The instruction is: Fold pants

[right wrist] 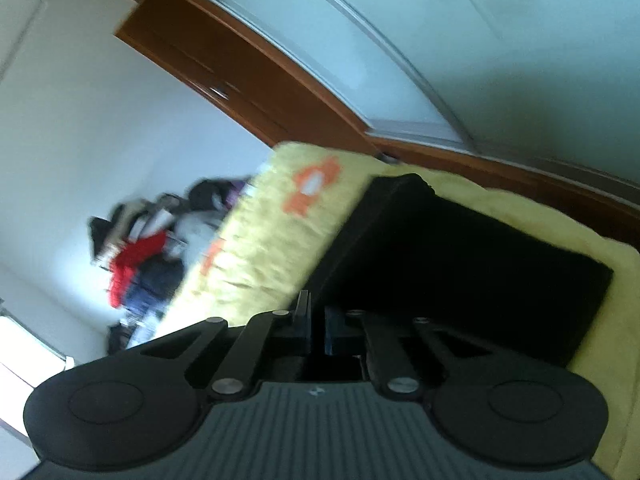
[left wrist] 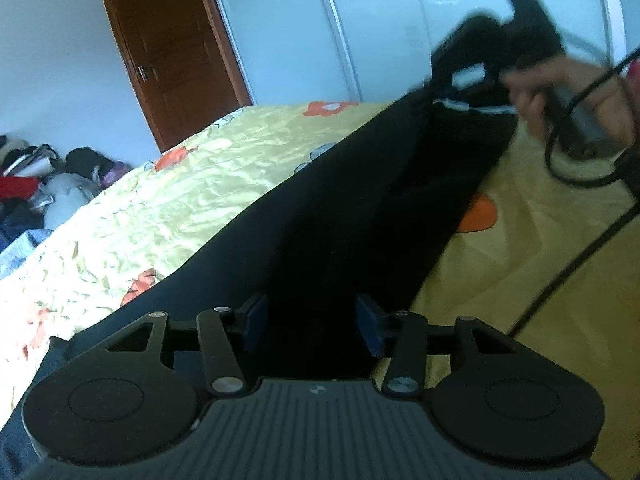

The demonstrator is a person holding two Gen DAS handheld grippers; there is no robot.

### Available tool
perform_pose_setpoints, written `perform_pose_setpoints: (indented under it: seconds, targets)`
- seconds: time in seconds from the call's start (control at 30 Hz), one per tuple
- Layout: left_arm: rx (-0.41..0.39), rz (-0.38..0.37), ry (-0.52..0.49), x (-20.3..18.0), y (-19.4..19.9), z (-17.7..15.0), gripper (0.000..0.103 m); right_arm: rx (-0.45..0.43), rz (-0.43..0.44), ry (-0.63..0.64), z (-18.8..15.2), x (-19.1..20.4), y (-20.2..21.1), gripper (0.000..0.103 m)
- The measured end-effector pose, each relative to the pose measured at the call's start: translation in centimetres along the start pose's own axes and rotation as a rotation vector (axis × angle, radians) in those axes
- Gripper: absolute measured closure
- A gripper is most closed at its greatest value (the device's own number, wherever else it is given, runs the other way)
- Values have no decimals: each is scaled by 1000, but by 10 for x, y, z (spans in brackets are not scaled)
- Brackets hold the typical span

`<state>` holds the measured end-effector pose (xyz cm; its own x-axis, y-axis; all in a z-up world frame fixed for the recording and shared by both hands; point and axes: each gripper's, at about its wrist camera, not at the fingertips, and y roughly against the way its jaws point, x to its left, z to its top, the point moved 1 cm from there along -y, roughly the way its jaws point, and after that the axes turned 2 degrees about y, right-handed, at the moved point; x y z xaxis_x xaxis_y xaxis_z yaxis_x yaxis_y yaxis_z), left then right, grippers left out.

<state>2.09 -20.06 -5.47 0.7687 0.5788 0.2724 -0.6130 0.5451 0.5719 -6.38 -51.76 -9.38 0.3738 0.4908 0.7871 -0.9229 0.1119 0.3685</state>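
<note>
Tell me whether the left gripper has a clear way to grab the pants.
Probably yes. The left gripper stands open right over the black pants, nothing between them; the right gripper is at their far end.

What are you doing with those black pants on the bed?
A person is folding black pants spread on a yellow flowered bedspread, using a two-finger gripper in each hand. The right gripper has its fingers closed at one end of the pants; whether cloth is pinched is hard to tell. The left gripper is at the other end, fingers apart with dark cloth between them, not clearly gripping. No fold is finished.
</note>
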Motion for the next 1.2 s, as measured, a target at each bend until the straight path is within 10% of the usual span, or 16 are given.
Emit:
perform_pose_setpoints:
  seconds: [0.23,0.4,0.6,0.77,0.97,1.1,1.2]
  targets:
    - [-14,19,-3,-10,-15,4,49,-31,92,5,12,17,13,97]
    - [-10,-31,69,-5,-21,6,89,-12,57,-11,9,6,10,97]
    - [-16,-46,153,5,-23,6,95,81,-73,-97,-5,-24,-4,87]
    - [-31,-87,258,18,-22,5,95,32,3,-165,-4,-37,-16,88]
    - [-131,-31,421,57,-11,23,95,8,65,-33,31,8,-29,99]
    - [-292,28,418,71,28,45,96,-176,233,224,53,81,14,99]
    - [-216,-64,375,59,25,45,96,-183,162,249,42,71,37,99]
